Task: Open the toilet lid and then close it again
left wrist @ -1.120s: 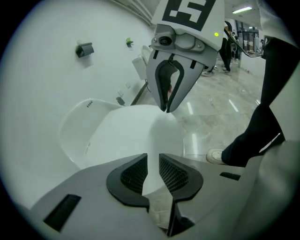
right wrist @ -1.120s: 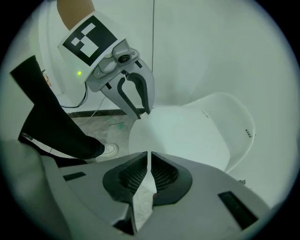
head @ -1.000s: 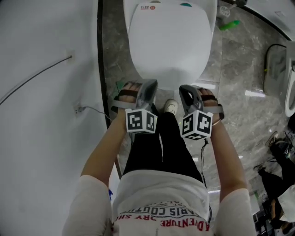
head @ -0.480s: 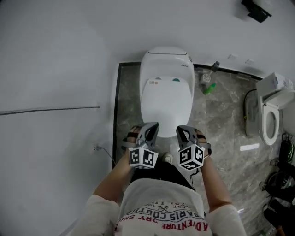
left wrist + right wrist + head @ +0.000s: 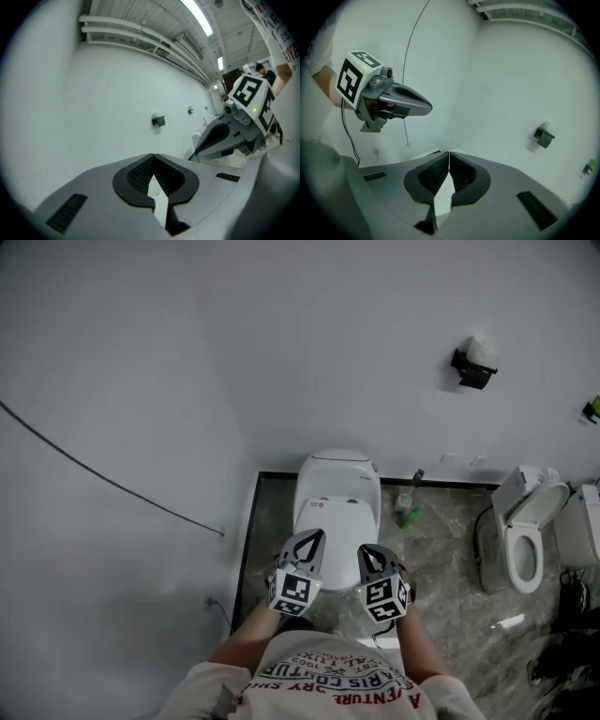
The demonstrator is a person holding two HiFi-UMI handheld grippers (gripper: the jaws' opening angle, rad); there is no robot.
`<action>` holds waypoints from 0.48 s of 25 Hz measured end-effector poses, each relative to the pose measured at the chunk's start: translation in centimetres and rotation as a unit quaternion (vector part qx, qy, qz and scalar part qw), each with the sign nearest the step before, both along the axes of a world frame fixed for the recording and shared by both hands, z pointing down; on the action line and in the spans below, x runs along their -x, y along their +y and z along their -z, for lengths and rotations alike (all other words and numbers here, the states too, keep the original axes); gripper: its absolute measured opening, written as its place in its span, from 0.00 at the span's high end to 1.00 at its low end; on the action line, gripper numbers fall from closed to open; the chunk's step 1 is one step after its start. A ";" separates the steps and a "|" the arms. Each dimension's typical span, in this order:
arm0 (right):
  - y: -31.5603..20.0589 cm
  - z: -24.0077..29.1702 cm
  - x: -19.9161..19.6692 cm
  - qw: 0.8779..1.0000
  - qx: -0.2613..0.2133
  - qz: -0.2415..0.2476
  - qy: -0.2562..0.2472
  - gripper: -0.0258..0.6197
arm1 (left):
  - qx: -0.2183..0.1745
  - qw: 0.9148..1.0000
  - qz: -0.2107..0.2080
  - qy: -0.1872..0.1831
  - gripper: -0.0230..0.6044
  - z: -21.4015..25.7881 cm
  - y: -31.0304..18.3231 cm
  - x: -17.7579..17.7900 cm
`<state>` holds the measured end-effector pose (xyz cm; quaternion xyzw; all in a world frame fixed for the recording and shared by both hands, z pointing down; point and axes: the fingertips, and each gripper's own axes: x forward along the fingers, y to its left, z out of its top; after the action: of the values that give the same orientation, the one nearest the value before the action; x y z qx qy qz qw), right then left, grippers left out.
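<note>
The white toilet (image 5: 337, 507) stands against the back wall with its lid (image 5: 330, 521) down. Both grippers are held side by side in the air in front of it, well above the lid and touching nothing. My left gripper (image 5: 313, 534) is shut with nothing between its jaws; in the left gripper view its closed tips (image 5: 152, 157) point at the bare white wall. My right gripper (image 5: 365, 550) is also shut and empty, its tips (image 5: 449, 154) meeting against the wall. Each gripper shows in the other's view: the right gripper (image 5: 220, 138), the left gripper (image 5: 401, 101).
A second toilet (image 5: 523, 542) with its lid up stands at the right. A green bottle (image 5: 408, 517) and a toilet brush (image 5: 411, 489) sit on the marble floor (image 5: 450, 549) beside the first toilet. A black fixture (image 5: 472, 367) hangs on the wall. A cable (image 5: 112, 486) crosses the left wall.
Both grippers have risen from close to the toilet's front edge to well above it. The head view has pulled back, so the toilet looks smaller. The lid stays down.
</note>
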<state>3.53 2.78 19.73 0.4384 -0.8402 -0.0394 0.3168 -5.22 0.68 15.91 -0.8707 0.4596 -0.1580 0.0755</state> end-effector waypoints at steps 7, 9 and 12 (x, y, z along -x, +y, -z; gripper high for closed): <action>-0.4 7.1 -0.3 0.993 -0.022 -0.054 -0.101 0.93 | 0.003 0.997 0.008 0.081 0.95 6.3 1.3 -0.2; -0.5 8.6 -0.3 0.990 -0.030 -0.062 -0.126 0.93 | -0.003 0.995 0.020 0.096 0.95 7.8 1.0 0.1; -0.2 9.0 -0.3 0.987 -0.032 -0.067 -0.146 0.93 | -0.008 0.992 0.042 0.121 0.95 9.3 0.7 1.0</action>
<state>3.81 2.58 10.69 0.5044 -0.8447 0.0189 0.1782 -6.23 1.42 6.58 -0.8626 0.5029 -0.0513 0.0196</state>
